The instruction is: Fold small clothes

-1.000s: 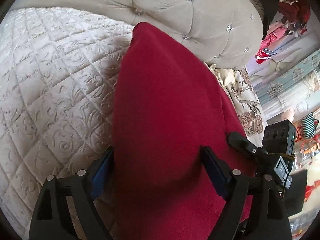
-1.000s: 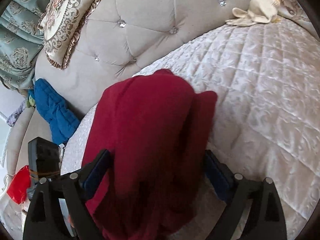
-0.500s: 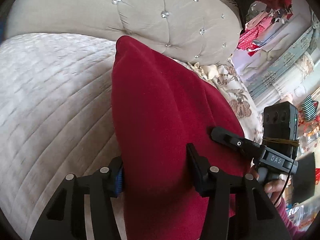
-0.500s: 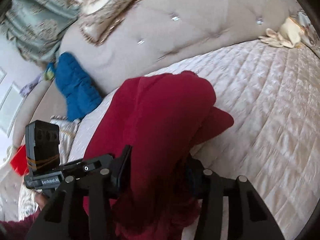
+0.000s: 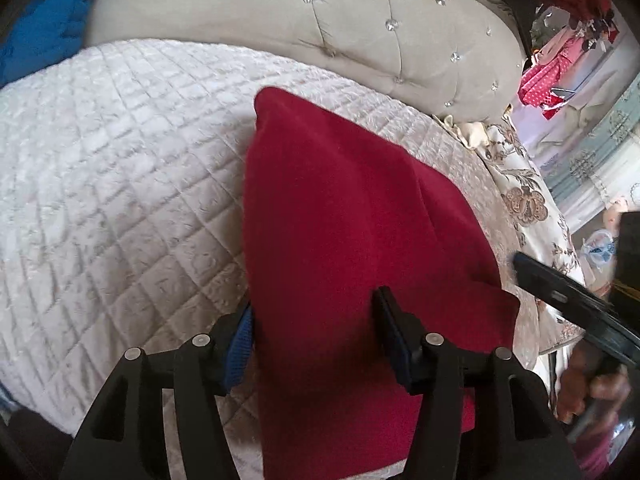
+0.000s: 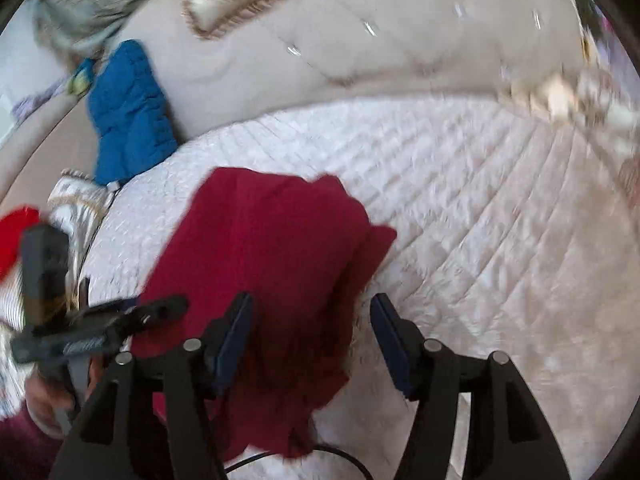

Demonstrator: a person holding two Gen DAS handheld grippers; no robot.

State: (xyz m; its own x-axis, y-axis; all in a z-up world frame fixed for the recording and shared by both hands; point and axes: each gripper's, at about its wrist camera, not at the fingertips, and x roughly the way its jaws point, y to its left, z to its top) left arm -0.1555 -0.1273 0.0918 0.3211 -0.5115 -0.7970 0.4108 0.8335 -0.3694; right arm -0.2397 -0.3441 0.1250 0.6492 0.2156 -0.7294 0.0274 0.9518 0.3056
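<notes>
A dark red garment (image 5: 344,232) lies folded on the quilted bedspread (image 5: 120,168). My left gripper (image 5: 316,320) is partly closed, with the near end of the garment between its blue pads. In the right wrist view the same garment (image 6: 264,264) lies bunched, its near edge between my right gripper's (image 6: 312,328) jaws, which stand apart. The cloth touches the left pad (image 6: 236,332) only; the right pad (image 6: 384,328) is clear of it. This view is blurred by motion.
A beige tufted headboard (image 5: 304,20) curves behind the bed. A blue padded garment (image 6: 128,112) lies against it at the left. A patterned pillow (image 5: 520,200) lies at the bed's right edge. A red item (image 6: 16,236) sits at far left.
Both grippers have pulled back toward the near edge of the bed. The garment now lies lower and flatter on the quilt. The right gripper's jaws have opened from around the cloth.
</notes>
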